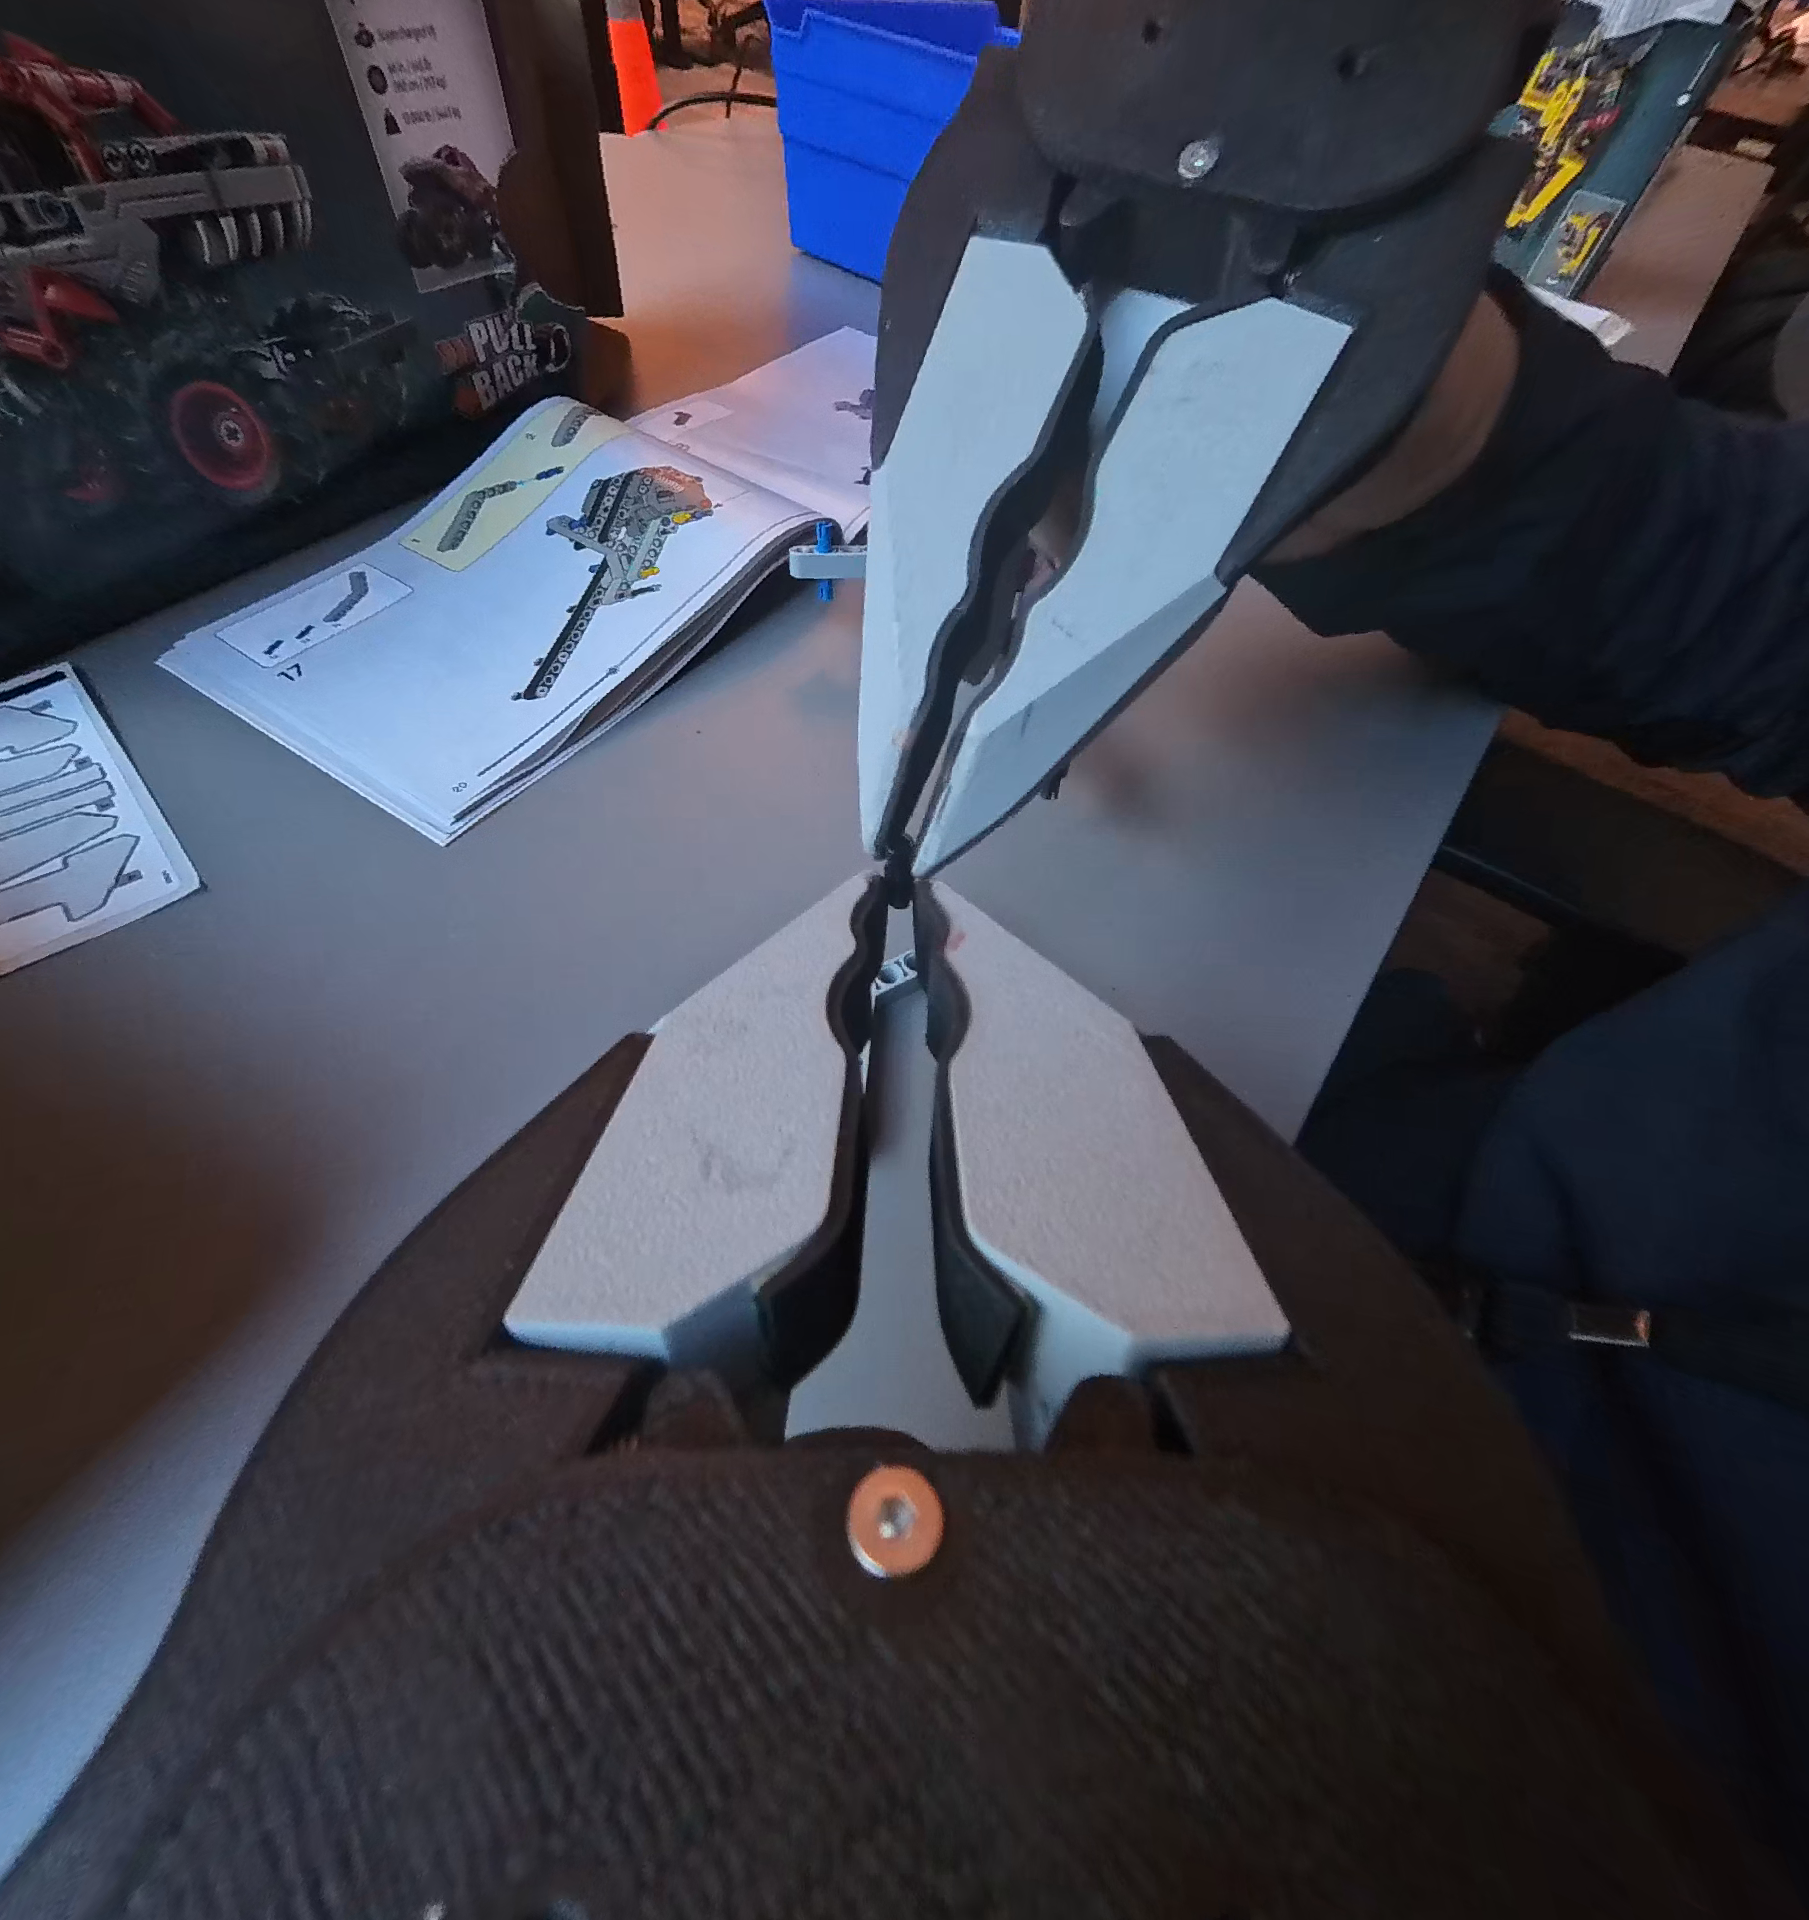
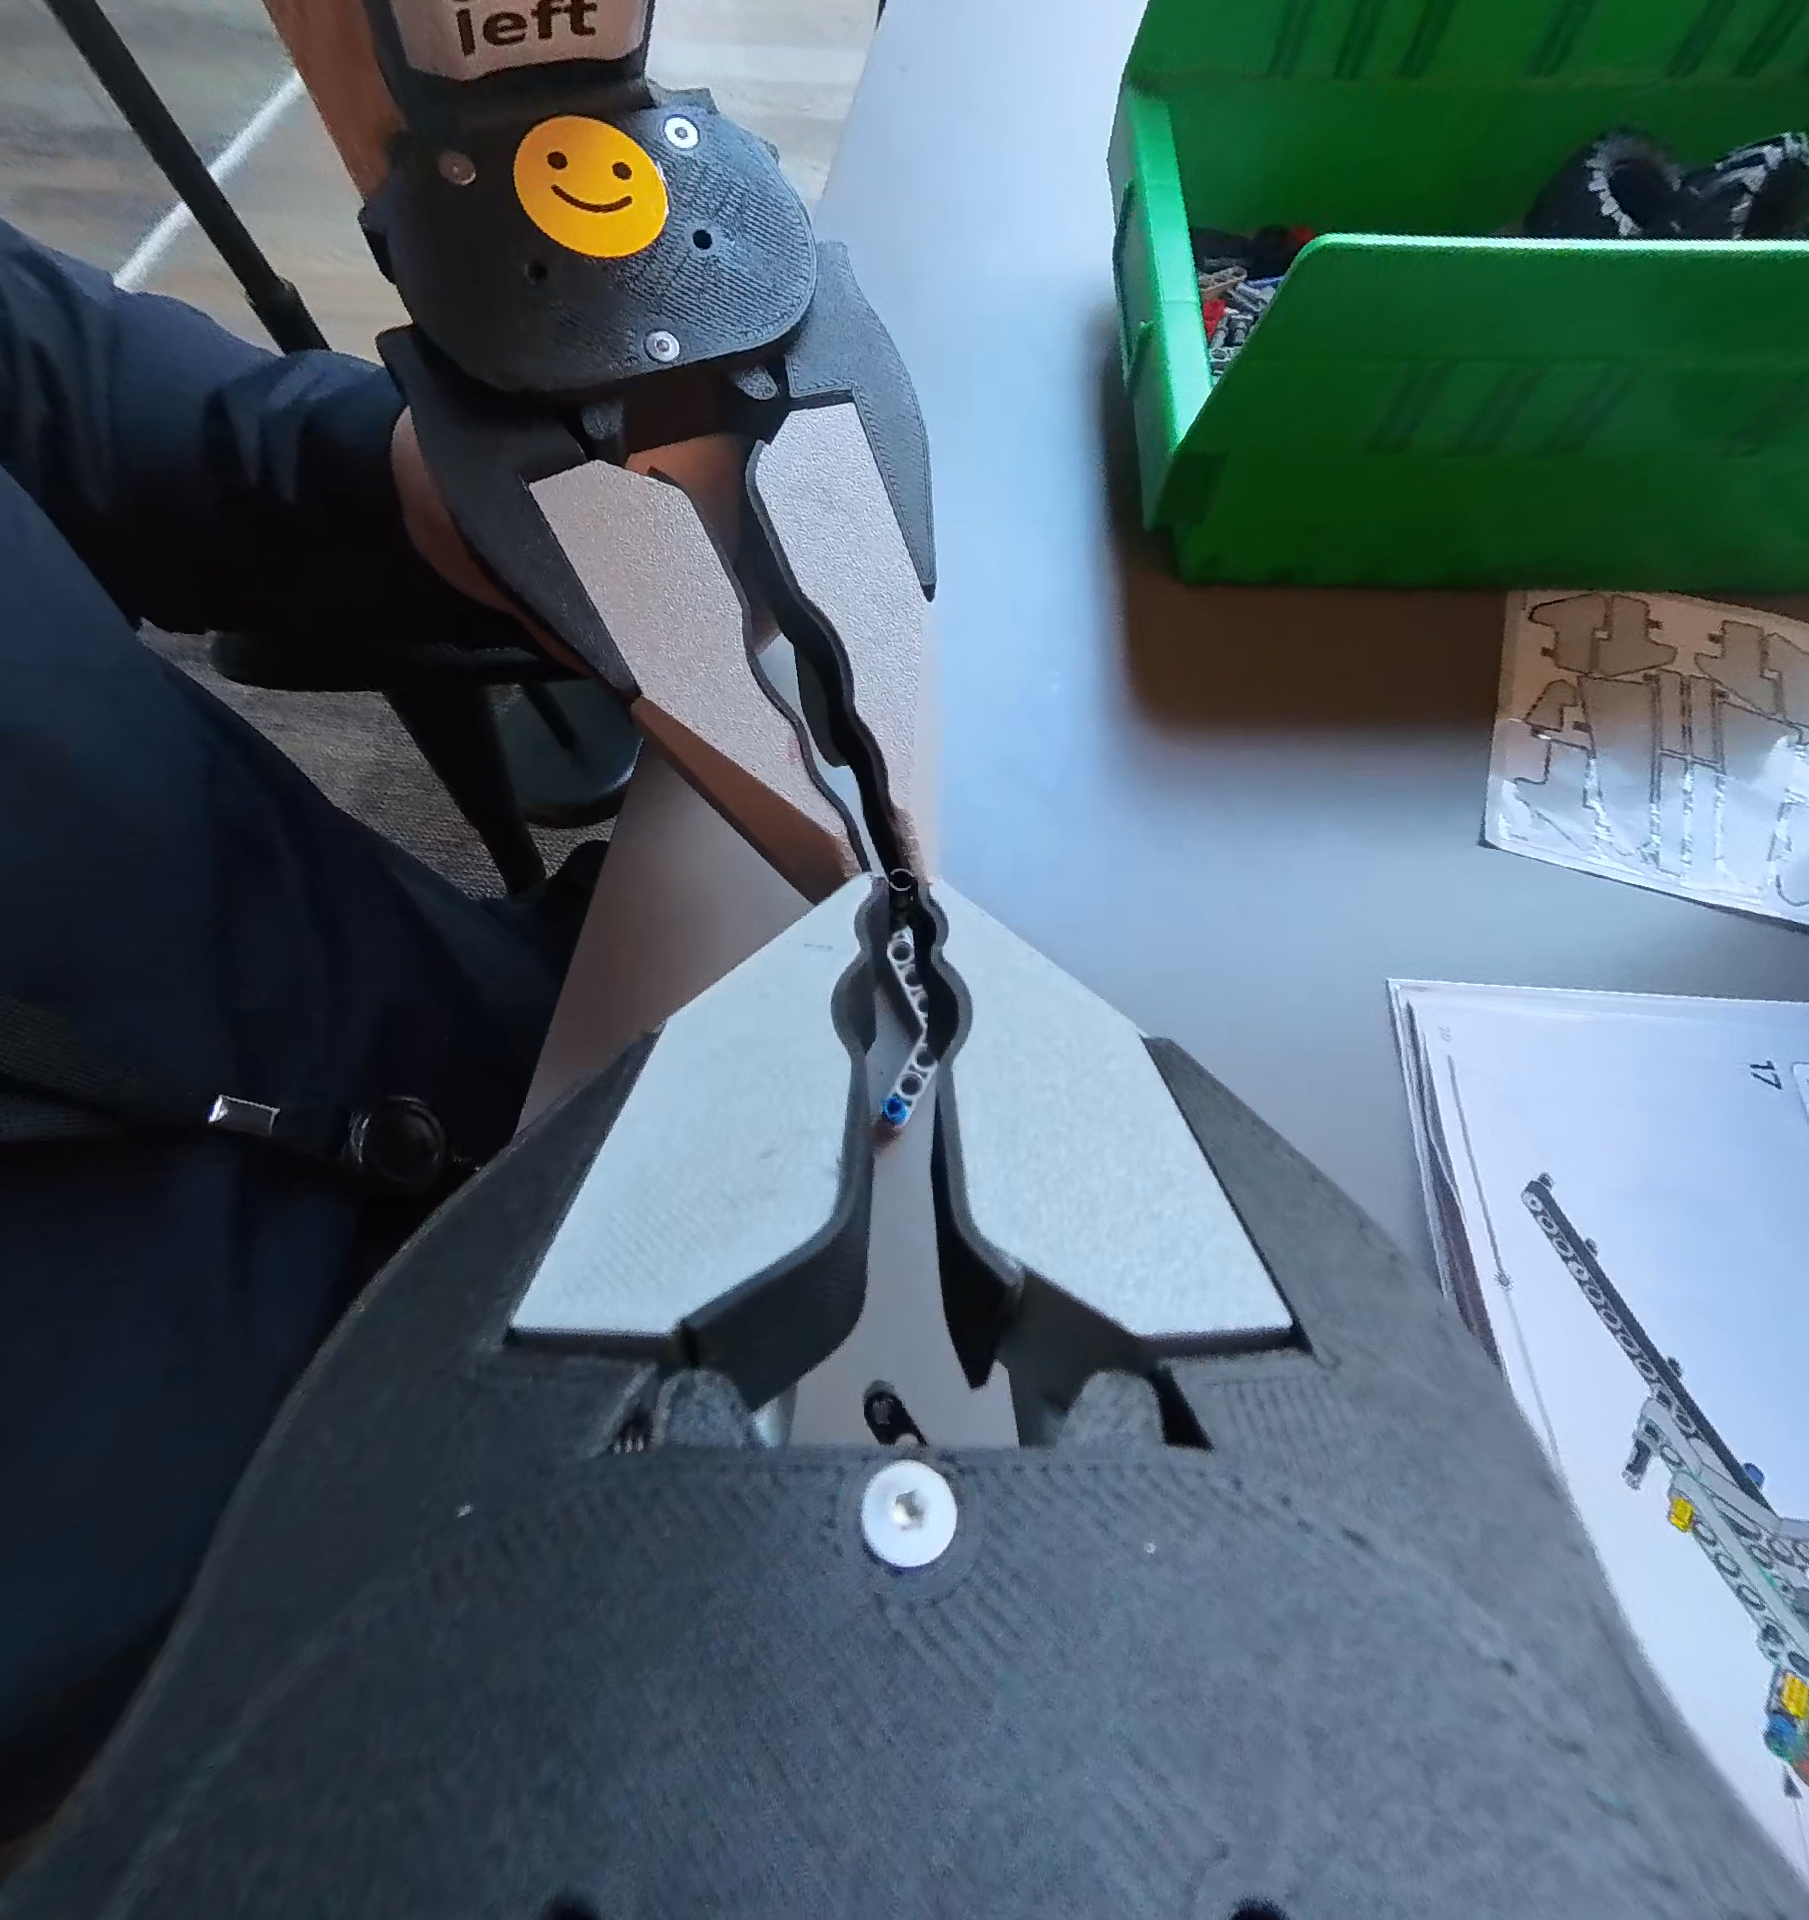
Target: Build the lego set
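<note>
My two grippers meet tip to tip above the grey table's [image 1: 412, 1091] front edge. My right gripper [image 2: 901, 902] is shut on a bent light grey beam [image 2: 912, 1023] with a blue pin [image 2: 891, 1110] at its near end. My left gripper [image 1: 894, 902] is shut on a small black pin [image 1: 895, 871] at its tips, right at the beam's far end. The pin also shows in the right wrist view [image 2: 901, 884]. In the left wrist view only the beam's end [image 1: 896, 972] shows between my fingers. The right gripper [image 1: 898, 850] comes in from above there, and the left gripper [image 2: 897, 868] does in the right wrist view.
The open instruction booklet [image 1: 526, 623] [image 2: 1658, 1351] lies on the table, with a grey beam with blue pins [image 1: 822, 561] beside it. A sticker sheet [image 1: 27, 831], the set's box [image 1: 152, 312], a blue bin [image 1: 858, 135] and a green parts bin [image 2: 1502, 416] stand around. The person's lap [image 2: 152, 935] is below the edge. The tips of both grippers are at nearly the same place.
</note>
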`<state>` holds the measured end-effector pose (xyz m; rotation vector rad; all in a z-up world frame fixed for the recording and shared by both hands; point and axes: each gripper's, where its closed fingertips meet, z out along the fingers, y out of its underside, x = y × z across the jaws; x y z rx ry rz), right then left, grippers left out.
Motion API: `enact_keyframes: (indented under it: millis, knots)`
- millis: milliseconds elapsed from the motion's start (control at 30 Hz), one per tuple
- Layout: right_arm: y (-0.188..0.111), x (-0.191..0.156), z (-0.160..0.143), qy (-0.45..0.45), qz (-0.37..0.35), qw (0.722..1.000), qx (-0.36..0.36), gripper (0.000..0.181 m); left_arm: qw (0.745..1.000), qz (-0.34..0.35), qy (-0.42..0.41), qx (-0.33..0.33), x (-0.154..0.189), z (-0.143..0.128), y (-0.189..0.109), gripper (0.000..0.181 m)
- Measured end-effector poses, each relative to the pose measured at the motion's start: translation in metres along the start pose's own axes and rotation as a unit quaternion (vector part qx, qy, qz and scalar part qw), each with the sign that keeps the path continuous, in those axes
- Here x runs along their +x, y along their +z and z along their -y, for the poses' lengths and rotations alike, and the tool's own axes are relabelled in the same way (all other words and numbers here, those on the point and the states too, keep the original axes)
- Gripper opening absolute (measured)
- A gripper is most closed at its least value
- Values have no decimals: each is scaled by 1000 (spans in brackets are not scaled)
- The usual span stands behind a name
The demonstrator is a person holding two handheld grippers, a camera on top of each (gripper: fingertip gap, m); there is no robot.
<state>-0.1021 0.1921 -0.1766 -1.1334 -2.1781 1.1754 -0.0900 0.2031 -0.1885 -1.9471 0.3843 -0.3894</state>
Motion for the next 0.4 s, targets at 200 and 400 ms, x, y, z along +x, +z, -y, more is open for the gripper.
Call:
enact_keyframes:
  millis: [200,400]
  knots:
    - [1,-1,-1,-2,0,1000,-1,2,1000,-7,-8,-3,1,-1,0,3]
    - [1,0,-4,-3,-4,1000,-15,1,1000,-17,-23,-10,1,-3,-1,3]
